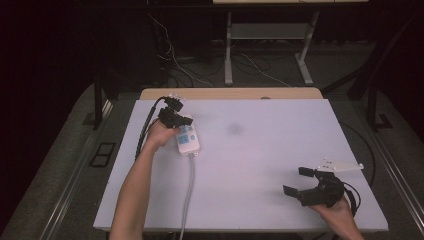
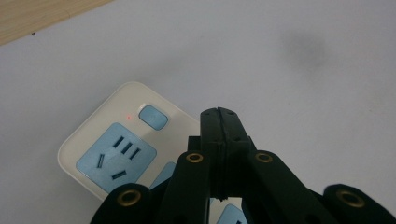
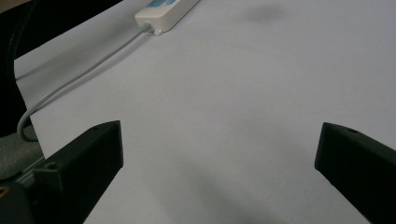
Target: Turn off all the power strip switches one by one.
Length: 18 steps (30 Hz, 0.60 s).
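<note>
The left gripper (image 2: 219, 112), jaws pressed together and holding nothing, is hovering over the power strip (image 2: 126, 144), whose blue switch (image 2: 153, 116) is lying just beyond the tips. The right gripper (image 1: 299, 181) is resting wide open, empty. An off-centre press risks sliding the strip.

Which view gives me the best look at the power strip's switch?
Left gripper view: the switch sits close up on the power strip, beside a red light. In the high view the strip is too small to pick it out; the right gripper view catches the strip's cable end.
</note>
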{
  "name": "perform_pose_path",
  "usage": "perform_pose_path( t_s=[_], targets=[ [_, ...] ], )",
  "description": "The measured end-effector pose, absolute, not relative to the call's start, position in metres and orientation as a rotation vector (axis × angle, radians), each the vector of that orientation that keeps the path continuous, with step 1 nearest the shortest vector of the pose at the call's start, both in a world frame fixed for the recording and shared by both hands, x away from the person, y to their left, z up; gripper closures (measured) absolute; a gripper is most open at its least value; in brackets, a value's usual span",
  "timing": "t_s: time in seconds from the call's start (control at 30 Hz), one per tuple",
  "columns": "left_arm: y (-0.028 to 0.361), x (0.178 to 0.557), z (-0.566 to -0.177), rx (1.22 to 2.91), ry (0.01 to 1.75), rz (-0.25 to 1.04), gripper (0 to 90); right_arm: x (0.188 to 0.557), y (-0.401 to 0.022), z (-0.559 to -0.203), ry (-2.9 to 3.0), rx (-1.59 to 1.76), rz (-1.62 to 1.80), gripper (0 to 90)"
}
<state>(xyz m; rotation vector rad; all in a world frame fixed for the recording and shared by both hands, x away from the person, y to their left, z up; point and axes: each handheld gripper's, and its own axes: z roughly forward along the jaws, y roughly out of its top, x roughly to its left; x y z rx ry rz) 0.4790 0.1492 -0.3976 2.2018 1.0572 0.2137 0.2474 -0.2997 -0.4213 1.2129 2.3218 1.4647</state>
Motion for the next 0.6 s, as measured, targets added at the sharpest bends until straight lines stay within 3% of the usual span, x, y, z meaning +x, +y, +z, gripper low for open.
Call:
perform_pose_path(
  t_s=[0.6],
  targets=[
    [0.150, 0.482, -0.412, 2.204, 1.085, 0.181, 89.3, 0.248, -0.299, -0.421, 2.323, 1.205, 1.461, 0.9]
  ],
)
